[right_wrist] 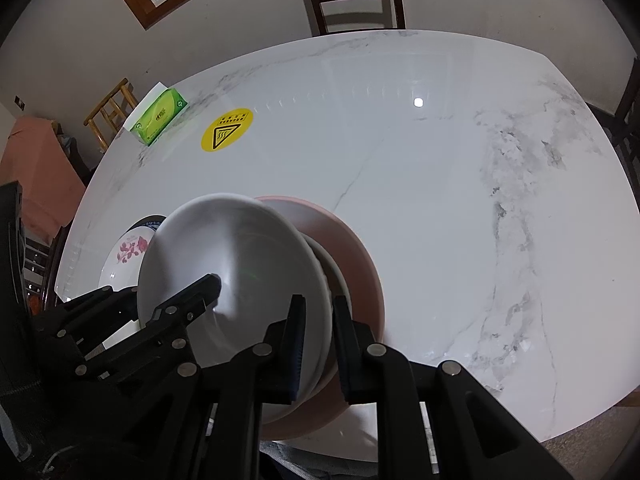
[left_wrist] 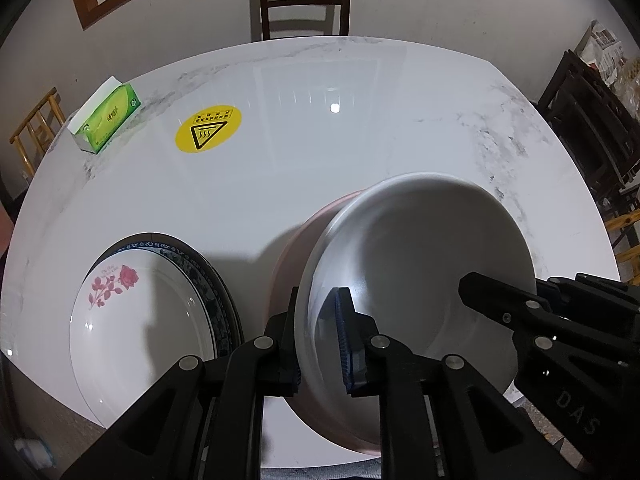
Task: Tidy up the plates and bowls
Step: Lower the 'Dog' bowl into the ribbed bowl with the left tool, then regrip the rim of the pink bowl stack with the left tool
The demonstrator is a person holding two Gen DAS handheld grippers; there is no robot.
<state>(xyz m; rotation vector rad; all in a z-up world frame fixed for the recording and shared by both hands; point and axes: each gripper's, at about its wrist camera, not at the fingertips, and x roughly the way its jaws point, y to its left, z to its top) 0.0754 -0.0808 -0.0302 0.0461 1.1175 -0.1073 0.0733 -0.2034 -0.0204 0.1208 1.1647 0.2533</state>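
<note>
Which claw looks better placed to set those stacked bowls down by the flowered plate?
Probably the left claw: it grips the white bowl's rim on the side facing the flowered plate. The right claw clamps the opposite rim, farther away.

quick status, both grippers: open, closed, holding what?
Left gripper: closed on the rim of the bowl stack.
Right gripper: closed on the opposite rim of the same bowl stack.
</note>
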